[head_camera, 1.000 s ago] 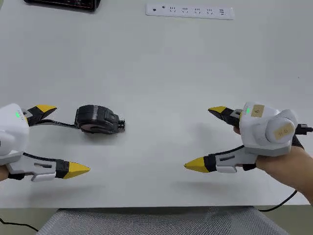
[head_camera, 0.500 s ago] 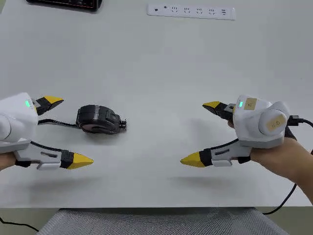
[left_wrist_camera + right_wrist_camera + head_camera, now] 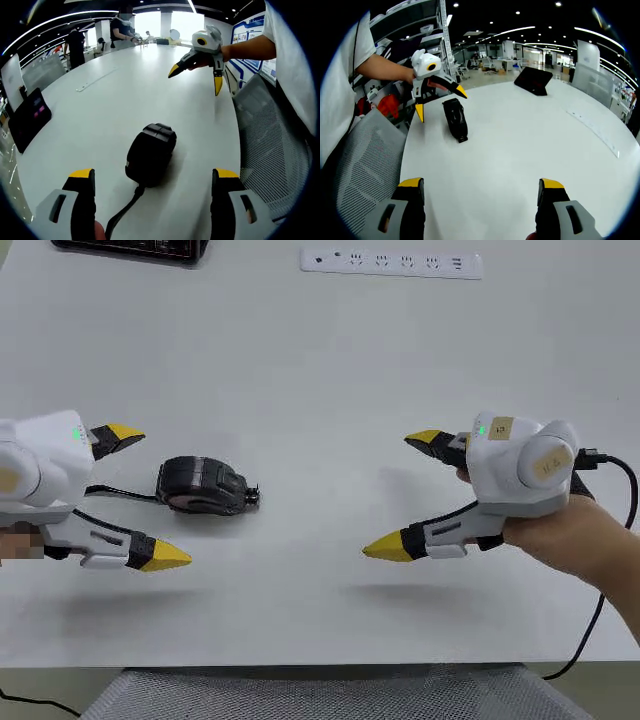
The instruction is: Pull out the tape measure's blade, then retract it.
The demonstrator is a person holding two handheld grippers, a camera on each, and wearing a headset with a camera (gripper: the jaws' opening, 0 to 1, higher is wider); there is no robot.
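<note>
Head view — tape measure [image 3: 200, 485] crosswise, nose toward right tool [image 3: 395, 494], strap [image 3: 125, 491] toward left tool [image 3: 148, 495] — both released.

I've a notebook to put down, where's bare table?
Free: the wide stretch between the tape measure and the right gripper, and the band beyond it up to the power strip. Crowded: the left, where the left gripper sits close to the tape measure.
</note>
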